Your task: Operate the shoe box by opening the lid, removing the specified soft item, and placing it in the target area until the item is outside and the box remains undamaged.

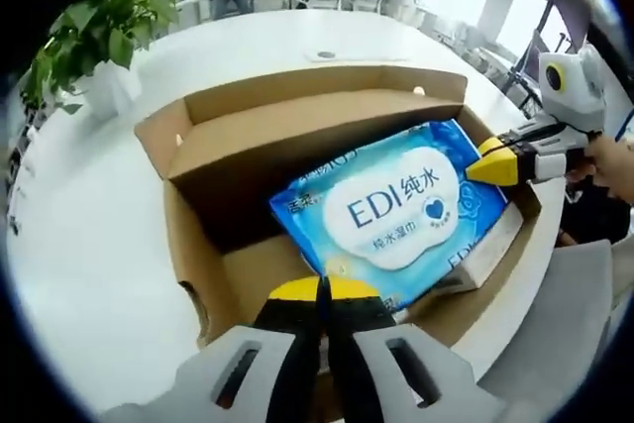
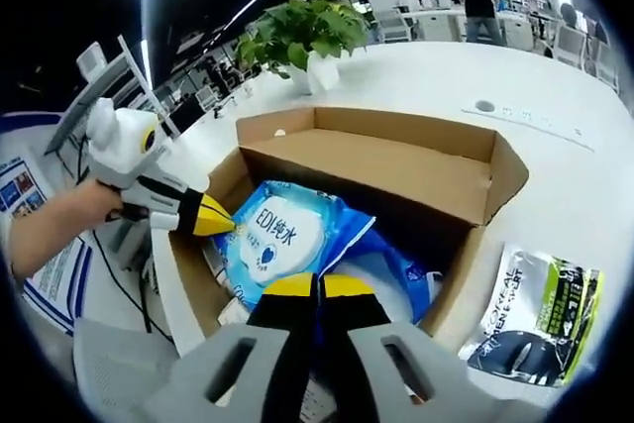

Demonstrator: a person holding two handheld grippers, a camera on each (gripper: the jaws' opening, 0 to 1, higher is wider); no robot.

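Jaws of the left gripper [image 1: 324,289] rise from the bottom centre of the left gripper view, yellow tips pressed together with no gap, touching the lower edge of the blue wipes pack [image 1: 396,210]; whether they pinch its wrapper cannot be told. The right gripper [image 1: 492,167] enters that view from the right edge, a hand [image 1: 614,160] behind it, its yellow tip against the pack's right side.

In the right gripper view the right gripper [image 2: 317,287] stands at bottom centre, its jaws likewise closed tight, tips over blue wrapping in the lower middle of the frame. The left gripper [image 2: 211,217] comes in from the left, its yellow tip at the left edge of the wipes pack [image 2: 282,240].

The pack lies tilted inside the open cardboard shoe box [image 1: 248,146], leaning on other packages in the lower right of the box. The box's lid flap [image 2: 396,170] stands back toward the upper part of the frame. The box sits on a white table [image 1: 89,245]. A green and black sachet [image 2: 535,314] lies on the table at the lower right of the right gripper view, beside the box. A potted plant [image 1: 99,32] stands at the upper left of the left gripper view.
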